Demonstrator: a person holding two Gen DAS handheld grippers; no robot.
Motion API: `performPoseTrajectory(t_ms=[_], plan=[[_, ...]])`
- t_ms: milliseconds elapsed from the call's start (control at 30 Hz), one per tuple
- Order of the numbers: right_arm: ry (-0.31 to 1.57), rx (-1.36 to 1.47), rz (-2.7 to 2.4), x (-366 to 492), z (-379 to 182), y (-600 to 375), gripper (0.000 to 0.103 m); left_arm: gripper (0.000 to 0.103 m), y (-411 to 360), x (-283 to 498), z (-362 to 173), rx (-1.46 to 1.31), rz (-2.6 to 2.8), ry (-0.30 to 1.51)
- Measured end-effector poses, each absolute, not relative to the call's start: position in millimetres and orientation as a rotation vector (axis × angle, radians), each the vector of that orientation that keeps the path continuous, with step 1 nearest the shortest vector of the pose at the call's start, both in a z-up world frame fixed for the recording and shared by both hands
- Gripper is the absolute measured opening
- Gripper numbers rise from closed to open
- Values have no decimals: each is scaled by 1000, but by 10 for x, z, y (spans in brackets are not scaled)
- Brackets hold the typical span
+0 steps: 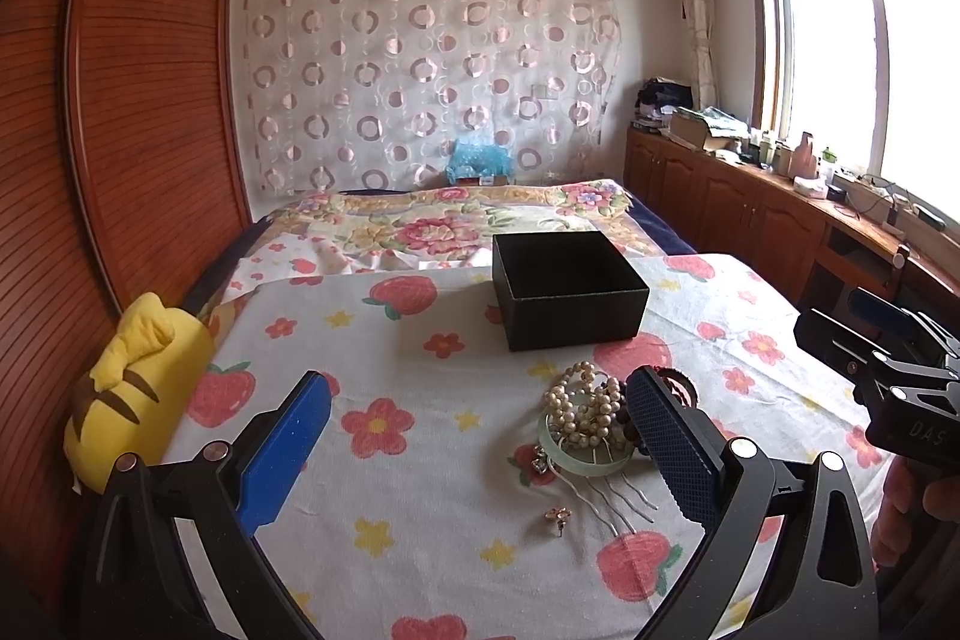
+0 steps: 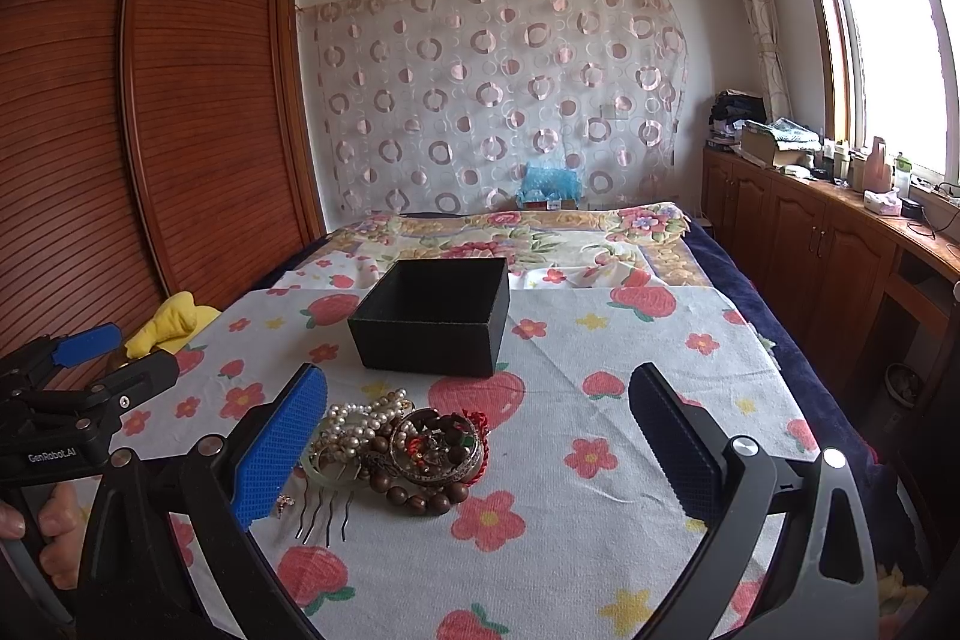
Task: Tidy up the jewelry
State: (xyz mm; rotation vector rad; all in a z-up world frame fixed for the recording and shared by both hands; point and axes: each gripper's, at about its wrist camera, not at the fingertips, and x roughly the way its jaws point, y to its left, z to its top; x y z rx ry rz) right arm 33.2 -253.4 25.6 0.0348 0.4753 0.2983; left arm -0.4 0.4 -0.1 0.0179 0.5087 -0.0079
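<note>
Now both hand-held grippers, left point(image 1: 477, 451) and right point(image 2: 477, 445), gape wide; one black box point(image 2: 435, 316), one jewelry pile point(image 2: 390, 445).

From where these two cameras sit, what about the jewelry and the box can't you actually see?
- Black box floor: its own walls hide it in both views, so contents are unknown.
- Jewelry pile: in the left view, the left gripper's right finger covers the dark beads.
- Small earring: too small for detail; in the right view, partly behind the right gripper's blue finger.
</note>
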Motion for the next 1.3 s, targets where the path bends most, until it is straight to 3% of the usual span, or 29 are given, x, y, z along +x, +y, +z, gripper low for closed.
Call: performPoseTrajectory(t_ms=[1300], plan=[[471,36,300,315,260,-2530,101,95,-58,33,38,15,-10,497]])
